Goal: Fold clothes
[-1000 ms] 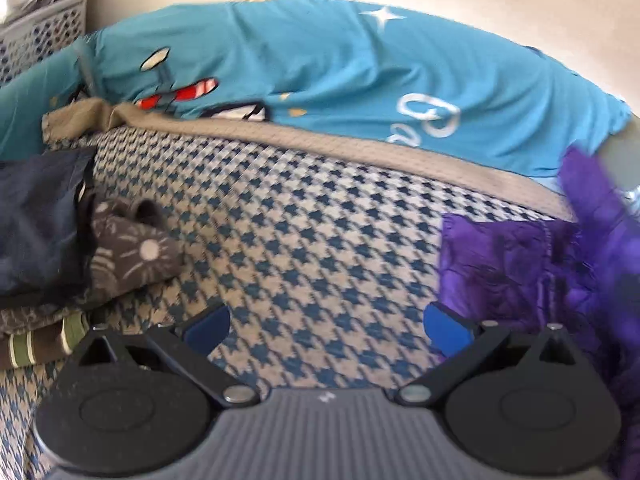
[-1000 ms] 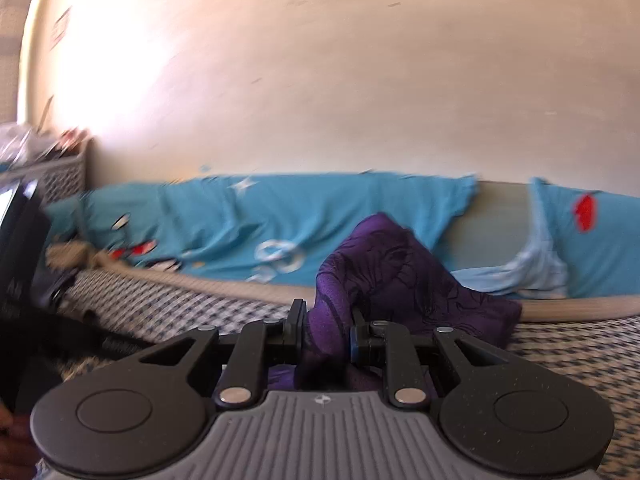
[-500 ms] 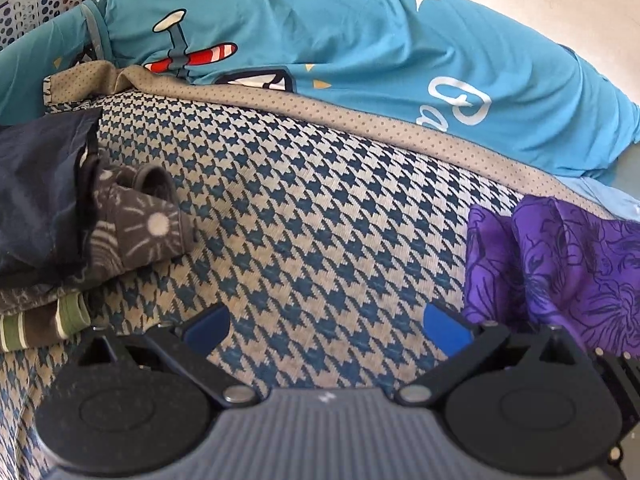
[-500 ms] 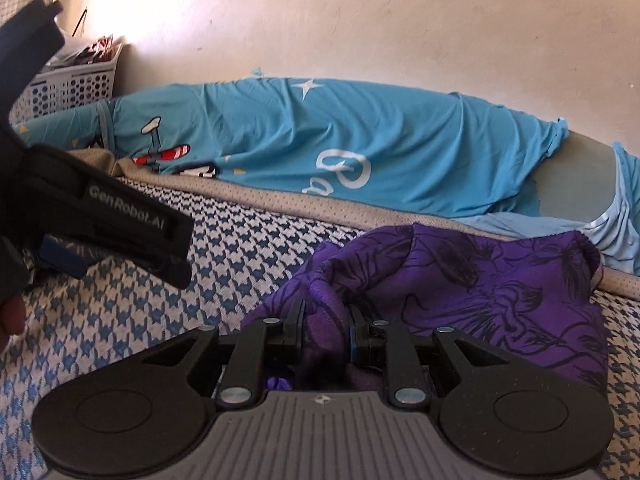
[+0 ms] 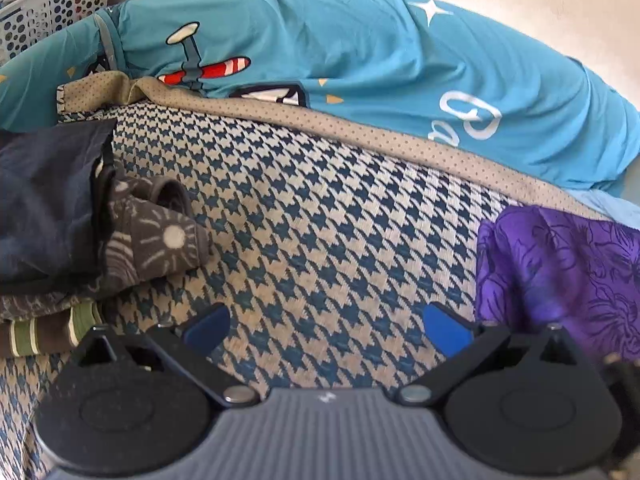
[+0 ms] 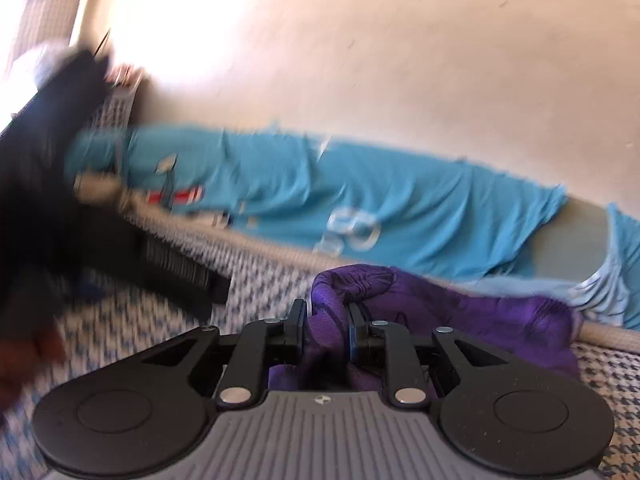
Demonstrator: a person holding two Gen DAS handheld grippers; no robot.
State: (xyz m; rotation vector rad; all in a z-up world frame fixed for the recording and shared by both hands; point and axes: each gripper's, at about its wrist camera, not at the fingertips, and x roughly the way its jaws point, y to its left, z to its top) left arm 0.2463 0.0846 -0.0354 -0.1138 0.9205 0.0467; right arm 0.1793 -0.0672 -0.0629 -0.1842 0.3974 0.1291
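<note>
My right tongs (image 6: 327, 330) are pinching the purple cloth (image 6: 460, 320). My left tongs (image 5: 326, 326) are hanging wide apart over the bed (image 5: 340, 240), holding nothing.

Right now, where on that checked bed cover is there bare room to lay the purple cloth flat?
Bare houndstooth cover runs mid-bed, between the pile of dark folded clothes leftward and the purple patterned cloth rightward. The teal cartoon-print sheet borders the far edge.

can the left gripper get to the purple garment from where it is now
Probably yes. The left gripper is open over bare houndstooth cover, and the purple garment lies just beside its right finger with nothing between them. The right gripper already pinches another part of it.
</note>
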